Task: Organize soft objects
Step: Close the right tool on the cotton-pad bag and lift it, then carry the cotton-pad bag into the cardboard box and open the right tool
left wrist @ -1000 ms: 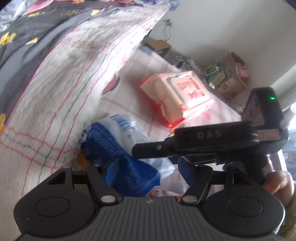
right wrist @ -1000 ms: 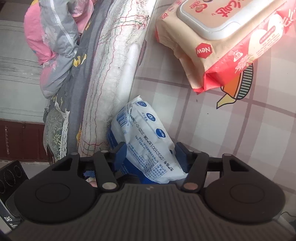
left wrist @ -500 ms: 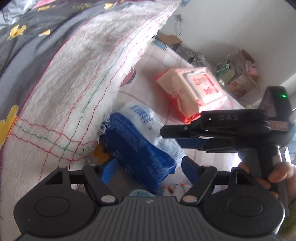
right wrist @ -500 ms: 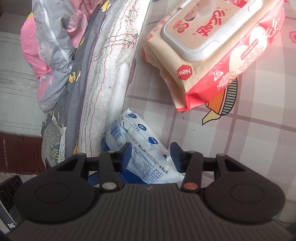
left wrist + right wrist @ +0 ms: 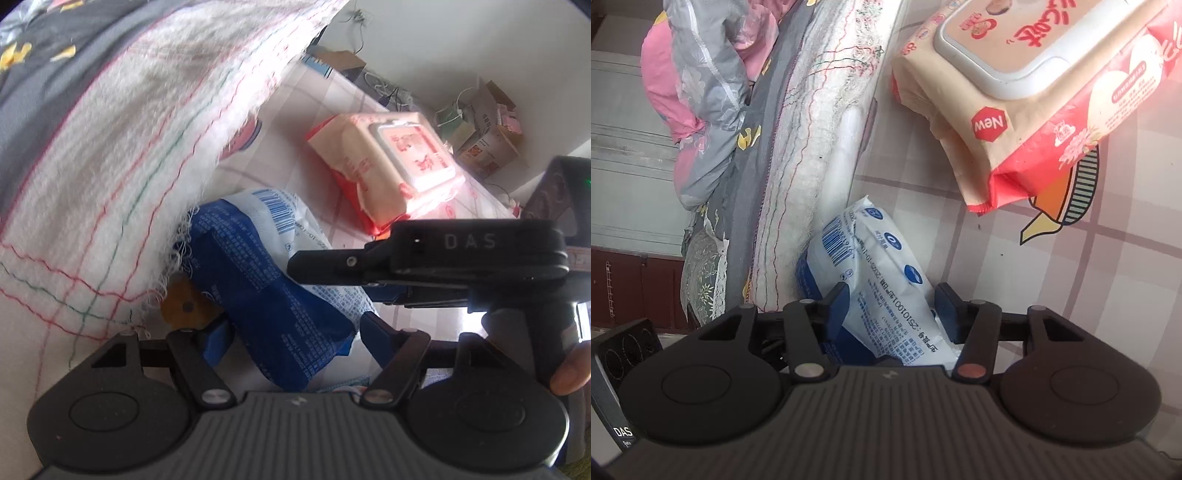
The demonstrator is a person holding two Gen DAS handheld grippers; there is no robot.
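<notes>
The blue pack point(image 5: 266, 280) lies on the checked sheet point(image 5: 1071, 280), its upper end tucked against the frayed edge of the white blanket point(image 5: 122, 177), its barcode end pointing away from both cameras. The right gripper point(image 5: 892, 310) is closed on the pack at partial width: both blue pads press into its sides, the left pad point(image 5: 836, 304) on the dark blue face, the other on the white printed face. In the left wrist view that same gripper point(image 5: 325, 266) crosses from the right, marked DAS, with a person's fingertip point(image 5: 569, 373) on its handle. The left gripper point(image 5: 291, 339) stands wide; its jaws have just been closing a little, with the near end of the pack between them. Its left pad point(image 5: 216, 341) sits clear of the wrapper, and the right one is just beside the crimped corner; contact there cannot be told. A round orange print point(image 5: 184, 306) shows on the sheet under the blanket edge. The wipes pack point(image 5: 1027, 96), beige and red with a white flip lid, lies on the sheet apart from the blue pack, nearer the far side. A grey flowered quilt point(image 5: 713, 74) lies over the blanket. Cardboard boxes point(image 5: 487, 140) stand by the wall beyond the bed.
</notes>
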